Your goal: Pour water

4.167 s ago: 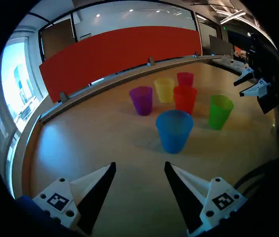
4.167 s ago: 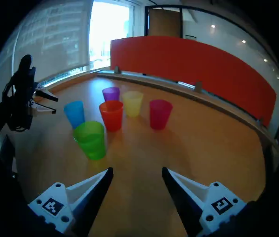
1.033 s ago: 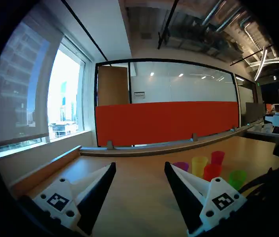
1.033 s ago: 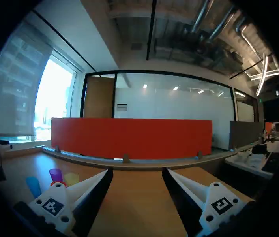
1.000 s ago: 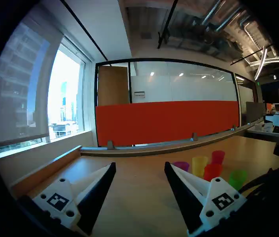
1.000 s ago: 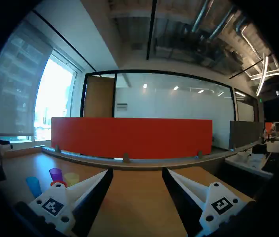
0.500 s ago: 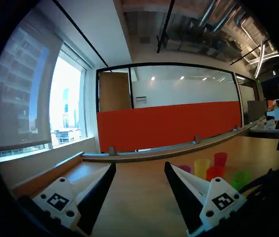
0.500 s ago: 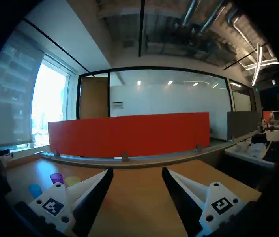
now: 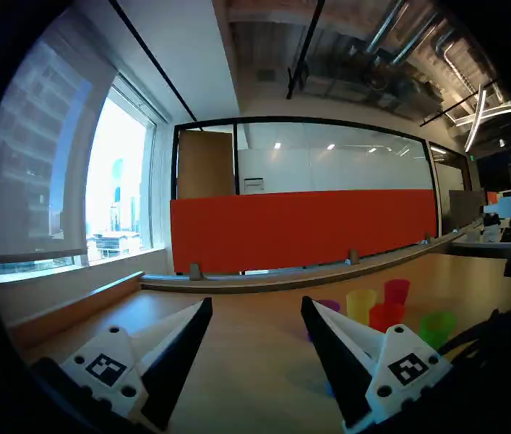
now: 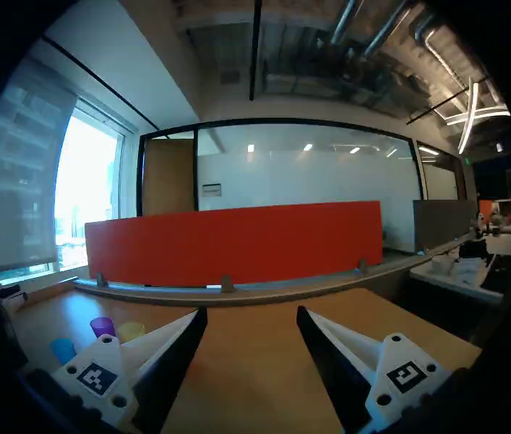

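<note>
clustered upright plastic cups (image 9: 361,304), apparently empty

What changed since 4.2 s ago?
The left gripper and right gripper tipped up from overlooking the coloured plastic cups to facing the orange-red partition panel. Nothing grasped or released. Both stayed open, empty; cups stayed clustered on the wooden table.

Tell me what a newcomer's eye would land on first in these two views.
The long red-orange partition panel spans the far edge of the wooden table. A cluster of small coloured plastic cups stands at lower right in the left gripper view, just beyond the open left gripper. A bright window glares at left.
</note>
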Tool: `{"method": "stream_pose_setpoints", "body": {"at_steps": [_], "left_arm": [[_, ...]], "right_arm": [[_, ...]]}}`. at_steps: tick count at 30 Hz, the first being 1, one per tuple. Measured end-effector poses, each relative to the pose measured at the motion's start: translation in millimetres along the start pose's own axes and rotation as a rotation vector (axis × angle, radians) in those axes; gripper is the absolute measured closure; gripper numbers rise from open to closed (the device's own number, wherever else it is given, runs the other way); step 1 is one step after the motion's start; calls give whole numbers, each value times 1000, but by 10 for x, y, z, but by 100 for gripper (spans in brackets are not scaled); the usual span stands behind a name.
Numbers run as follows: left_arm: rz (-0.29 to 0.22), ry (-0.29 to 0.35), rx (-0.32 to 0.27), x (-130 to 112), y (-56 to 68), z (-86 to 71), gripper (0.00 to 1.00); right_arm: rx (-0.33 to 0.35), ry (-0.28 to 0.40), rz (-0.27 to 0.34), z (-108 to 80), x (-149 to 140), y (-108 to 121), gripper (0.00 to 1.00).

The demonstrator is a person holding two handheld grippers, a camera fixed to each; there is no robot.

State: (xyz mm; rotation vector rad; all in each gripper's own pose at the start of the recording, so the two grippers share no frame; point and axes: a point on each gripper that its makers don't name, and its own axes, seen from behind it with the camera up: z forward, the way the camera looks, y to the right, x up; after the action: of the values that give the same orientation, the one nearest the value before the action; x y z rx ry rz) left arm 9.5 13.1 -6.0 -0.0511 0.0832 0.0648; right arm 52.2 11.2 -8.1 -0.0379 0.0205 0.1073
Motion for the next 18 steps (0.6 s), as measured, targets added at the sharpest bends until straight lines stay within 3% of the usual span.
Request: {"method": "stream_pose_setpoints", "body": {"at_steps": [11, 18], "left_arm": [[-30, -15, 17, -140, -7, 15, 9], [-30, -20, 17, -212, 60, 26, 9]], "right_arm": [[-7, -6, -5, 5, -12, 18, 4], [-3, -16, -19, 31, -85, -18, 4]]}}
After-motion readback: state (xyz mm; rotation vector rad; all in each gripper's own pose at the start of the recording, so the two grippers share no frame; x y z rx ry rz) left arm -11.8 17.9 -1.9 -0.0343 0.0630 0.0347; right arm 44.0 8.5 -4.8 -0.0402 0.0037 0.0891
